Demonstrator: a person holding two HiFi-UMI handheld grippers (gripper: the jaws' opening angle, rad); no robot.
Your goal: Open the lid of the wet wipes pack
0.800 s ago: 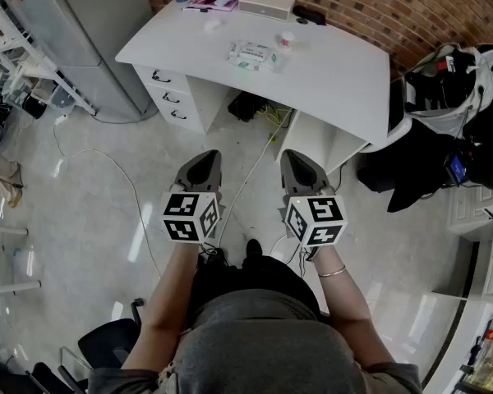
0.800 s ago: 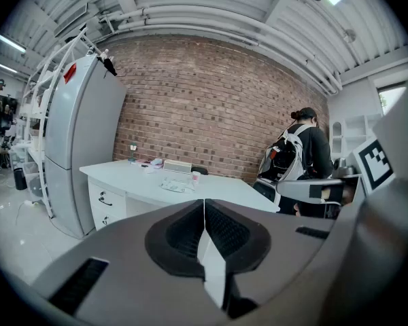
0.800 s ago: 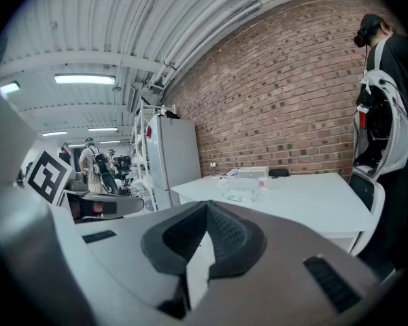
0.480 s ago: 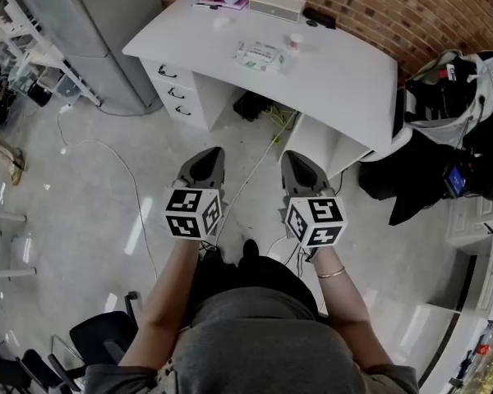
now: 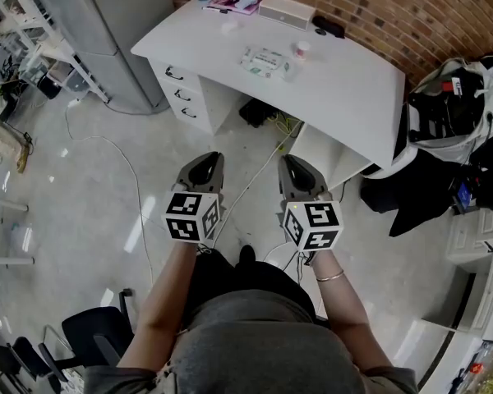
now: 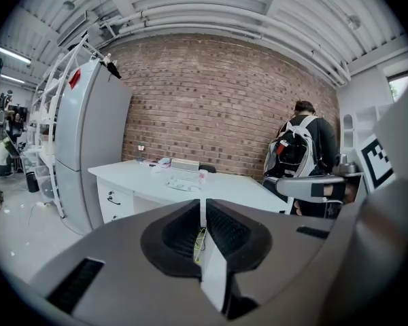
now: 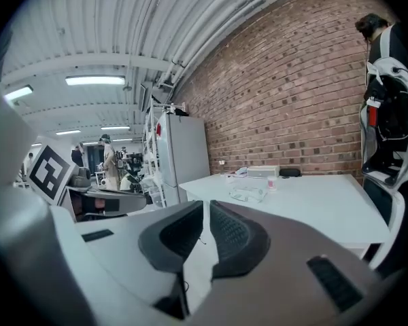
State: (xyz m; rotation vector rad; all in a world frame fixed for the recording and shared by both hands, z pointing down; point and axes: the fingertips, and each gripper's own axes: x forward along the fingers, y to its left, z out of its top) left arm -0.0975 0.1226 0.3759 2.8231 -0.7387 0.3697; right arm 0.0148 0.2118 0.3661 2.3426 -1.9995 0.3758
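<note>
The wet wipes pack (image 5: 265,60) lies flat on the white desk (image 5: 345,89), far ahead of both grippers, with its lid down. It also shows small in the left gripper view as the pack (image 6: 179,184) and in the right gripper view as the pack (image 7: 248,194). My left gripper (image 5: 205,161) and right gripper (image 5: 293,164) are held side by side over the floor, well short of the desk. Both point forward and slightly down. The left gripper (image 6: 202,206) has its jaws together with nothing between them. The right gripper (image 7: 206,206) is likewise shut and empty.
Beside the pack stands a small pink-capped bottle (image 5: 300,49). A white box (image 5: 287,10), a pink book (image 5: 230,2) and a black item (image 5: 329,28) line the desk's back edge. Drawers (image 5: 183,97) sit under its left; a chair with a backpack (image 5: 452,109) stands right. Cables (image 5: 127,167) cross the floor.
In the head view the desk and the pack have drifted a little to the right and down. Both grippers keep the same pose and stay shut.
</note>
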